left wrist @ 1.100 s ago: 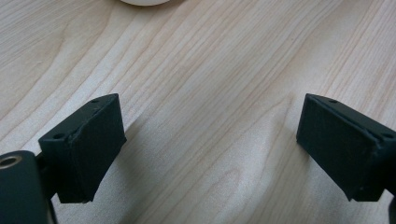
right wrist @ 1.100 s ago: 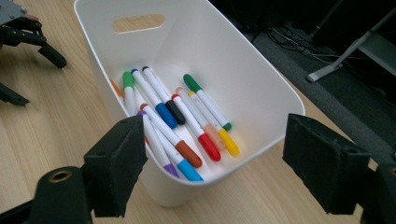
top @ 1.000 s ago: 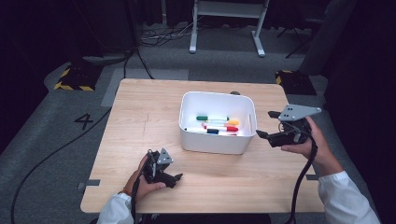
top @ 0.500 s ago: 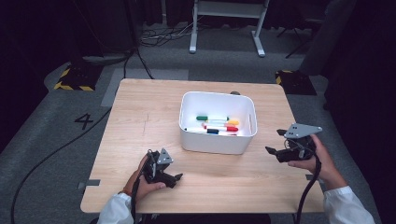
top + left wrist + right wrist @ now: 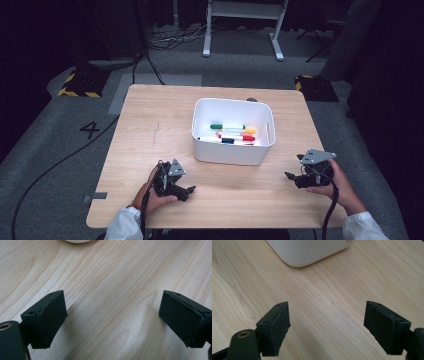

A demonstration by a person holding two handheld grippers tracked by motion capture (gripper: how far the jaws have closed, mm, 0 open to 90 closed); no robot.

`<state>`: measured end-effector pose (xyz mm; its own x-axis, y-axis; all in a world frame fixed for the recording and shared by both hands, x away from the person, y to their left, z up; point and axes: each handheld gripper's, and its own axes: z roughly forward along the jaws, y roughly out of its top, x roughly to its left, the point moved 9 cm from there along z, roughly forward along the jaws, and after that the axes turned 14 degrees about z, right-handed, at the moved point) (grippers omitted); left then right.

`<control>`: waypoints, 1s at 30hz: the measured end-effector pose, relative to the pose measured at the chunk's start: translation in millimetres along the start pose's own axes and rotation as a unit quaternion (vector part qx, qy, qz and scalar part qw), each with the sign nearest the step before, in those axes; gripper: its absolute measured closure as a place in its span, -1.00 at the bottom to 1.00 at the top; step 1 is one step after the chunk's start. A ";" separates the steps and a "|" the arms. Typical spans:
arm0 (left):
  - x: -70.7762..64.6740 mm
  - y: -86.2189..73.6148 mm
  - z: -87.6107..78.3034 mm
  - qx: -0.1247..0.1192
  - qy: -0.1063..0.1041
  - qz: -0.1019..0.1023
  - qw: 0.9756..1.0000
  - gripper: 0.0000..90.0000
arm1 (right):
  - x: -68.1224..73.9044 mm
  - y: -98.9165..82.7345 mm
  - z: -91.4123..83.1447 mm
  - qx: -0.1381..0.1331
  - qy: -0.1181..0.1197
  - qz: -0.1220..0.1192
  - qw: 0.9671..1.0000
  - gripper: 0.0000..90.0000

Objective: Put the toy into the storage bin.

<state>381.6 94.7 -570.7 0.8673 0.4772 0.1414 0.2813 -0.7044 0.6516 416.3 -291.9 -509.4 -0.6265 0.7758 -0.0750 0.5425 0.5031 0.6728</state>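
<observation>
Coloured marker pens (image 5: 231, 134) are lying in the white plastic bin (image 5: 232, 152) while both empty, open-jawed grippers, left gripper (image 5: 189, 190) and right gripper (image 5: 289, 176), are sitting nearby, risking nudging it.

The high view looks forward and down on the whole bench (image 5: 150, 125) from above the person's side. Each gripper view sits close over the wood, facing the white bin (image 5: 232, 131), which all three share.
</observation>
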 end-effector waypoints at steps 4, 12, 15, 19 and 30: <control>0.0 0.0 0.0 0.000 0.000 0.000 1.000 -0.82 | 0.2 -14.8 6.8 0.005 0.004 0.011 1.000 -0.53; 0.2 -0.1 -0.1 0.001 0.001 0.001 1.000 -0.82 | -1.7 -40.4 9.8 0.000 0.018 0.049 0.999 -0.53; 0.2 -0.1 -0.1 0.001 0.001 0.001 1.000 -0.82 | -2.5 -49.5 11.2 -0.001 0.024 0.063 0.998 -0.53; 0.2 -0.1 -0.1 0.001 0.001 0.001 1.000 -0.82 | -1.8 -60.2 14.0 -0.012 0.033 0.089 0.995 -0.57; 0.2 -0.1 -0.1 0.001 0.001 0.001 1.000 -0.82 | -3.8 -66.5 14.5 -0.040 0.048 0.129 0.990 -0.60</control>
<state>381.7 94.9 -570.7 0.8673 0.4764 0.1441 0.2799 -0.7063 0.6503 390.8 -322.8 -564.6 -0.5248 0.8331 0.1746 0.6477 0.2577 0.7170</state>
